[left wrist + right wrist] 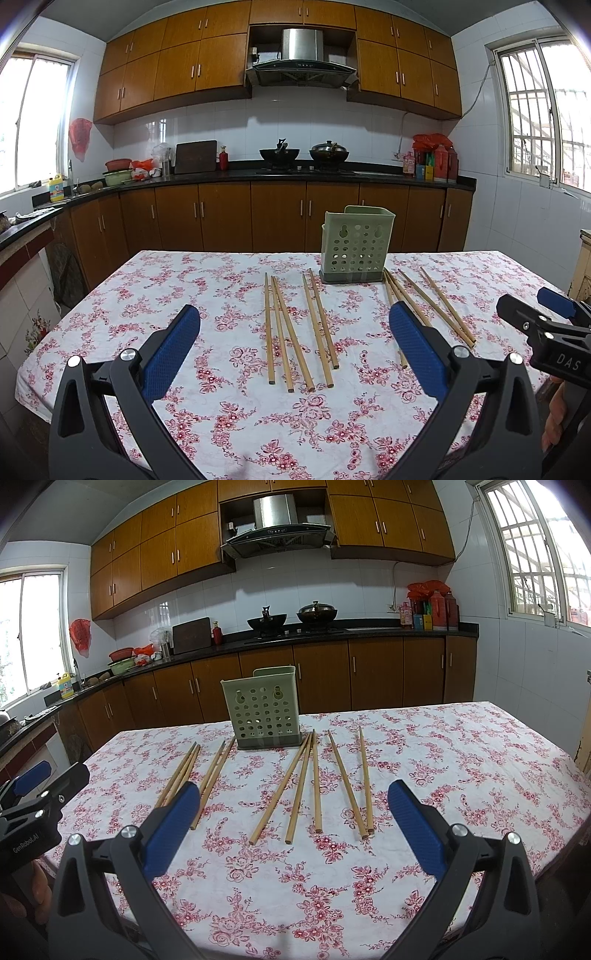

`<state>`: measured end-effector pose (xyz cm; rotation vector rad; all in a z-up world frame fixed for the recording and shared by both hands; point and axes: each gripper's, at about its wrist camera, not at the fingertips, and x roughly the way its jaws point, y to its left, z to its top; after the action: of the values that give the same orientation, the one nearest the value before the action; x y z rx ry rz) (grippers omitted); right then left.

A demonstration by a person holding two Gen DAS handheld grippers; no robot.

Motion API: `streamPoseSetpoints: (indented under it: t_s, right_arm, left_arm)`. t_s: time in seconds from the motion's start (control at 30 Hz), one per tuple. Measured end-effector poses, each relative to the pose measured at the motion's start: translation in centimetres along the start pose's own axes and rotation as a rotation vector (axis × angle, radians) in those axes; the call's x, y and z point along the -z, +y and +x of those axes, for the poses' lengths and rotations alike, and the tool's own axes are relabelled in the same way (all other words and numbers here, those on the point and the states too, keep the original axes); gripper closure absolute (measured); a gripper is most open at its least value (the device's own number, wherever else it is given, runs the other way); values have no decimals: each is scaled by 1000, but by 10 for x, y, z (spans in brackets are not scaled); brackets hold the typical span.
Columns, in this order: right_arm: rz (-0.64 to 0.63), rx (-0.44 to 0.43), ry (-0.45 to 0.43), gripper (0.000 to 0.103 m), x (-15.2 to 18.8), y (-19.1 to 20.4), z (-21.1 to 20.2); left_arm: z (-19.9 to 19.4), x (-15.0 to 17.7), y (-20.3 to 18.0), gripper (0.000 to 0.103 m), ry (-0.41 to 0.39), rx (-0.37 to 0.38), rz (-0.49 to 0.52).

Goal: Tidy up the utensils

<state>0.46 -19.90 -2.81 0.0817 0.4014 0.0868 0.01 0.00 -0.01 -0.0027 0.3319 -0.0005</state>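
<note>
Several wooden chopsticks [317,325] lie side by side on a floral tablecloth [221,413], in front of a pale green perforated utensil holder [354,247] that stands upright and looks empty. The chopsticks [314,786] and the holder [264,712] also show in the right wrist view. My left gripper [295,328] is open and empty above the near part of the table. My right gripper [293,805] is open and empty, also short of the chopsticks. Each gripper shows at the other view's edge: the right gripper [546,325] and the left gripper [40,794].
The table's tablecloth [461,768] fills the foreground, with its far edge behind the holder. Beyond it runs a kitchen counter [295,173] with woks, bottles and a cutting board, brown cabinets below and above, and windows on both sides.
</note>
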Motion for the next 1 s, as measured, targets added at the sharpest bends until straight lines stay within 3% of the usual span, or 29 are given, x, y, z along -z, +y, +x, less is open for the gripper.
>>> streamPoseSetpoints:
  t_s: [0.57,0.7,0.87,0.93,1.0]
  right_arm:
    - [10,15,17,4,0,-5,8]
    - [82,25,75,4,-7,-29,29]
    - [164,117,199,4,-11,-62,72]
    - [183,138,240,14,-13,-72,89]
    - [204,153,306,30,-16,-83,112]
  left_arm:
    - [7,6,-3,2,21,-8,-11]
    - [29,7,12,2,88,-35,-57]
    - [66,8,43,2,258,-106,-134]
    - [78,10,59,2,318,-107,-189]
    - [86,14,70,2,356,-112,-221]
